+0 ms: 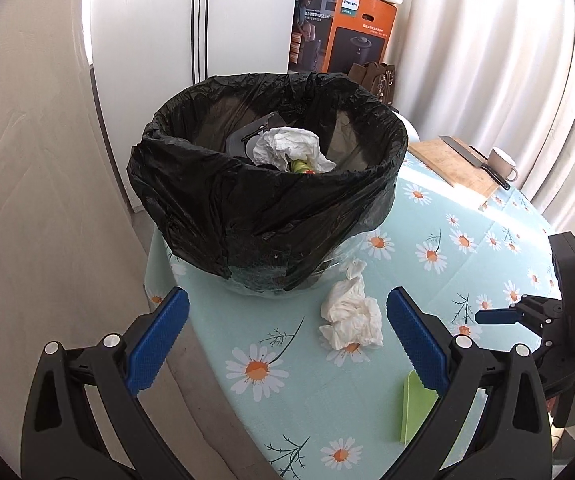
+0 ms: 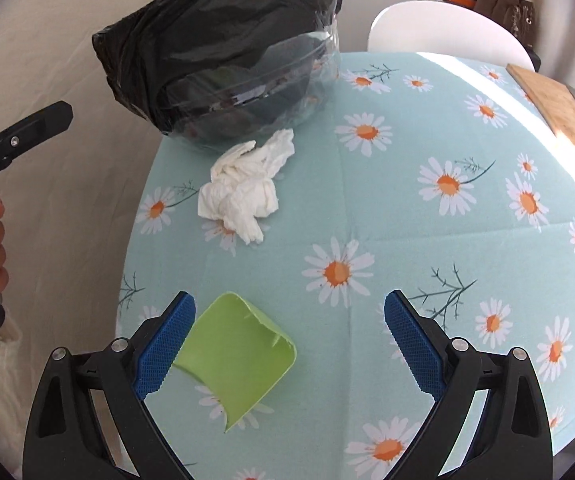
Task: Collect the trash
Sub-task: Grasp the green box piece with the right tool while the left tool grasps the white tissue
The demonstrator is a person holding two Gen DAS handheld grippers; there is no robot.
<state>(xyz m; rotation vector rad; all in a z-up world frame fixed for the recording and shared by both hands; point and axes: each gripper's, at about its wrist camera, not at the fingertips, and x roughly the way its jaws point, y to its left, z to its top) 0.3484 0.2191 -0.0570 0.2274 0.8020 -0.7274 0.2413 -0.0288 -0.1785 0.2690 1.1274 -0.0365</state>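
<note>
Both the left gripper and right gripper are held wide open, empty. The torn green plastic piece lies beside the right gripper's left finger and could be pushed away. The crumpled white tissue ahead could be missed.

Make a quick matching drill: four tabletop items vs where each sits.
Items:
1. crumpled tissue
2. green plastic piece
3. knife
4. white mug

Places:
A. on the cutting board
B. beside the far end of the board
C. just in front of the trash bin
D. nearest the right gripper

Pairs: 1-C, 2-D, 3-A, 4-B
</note>
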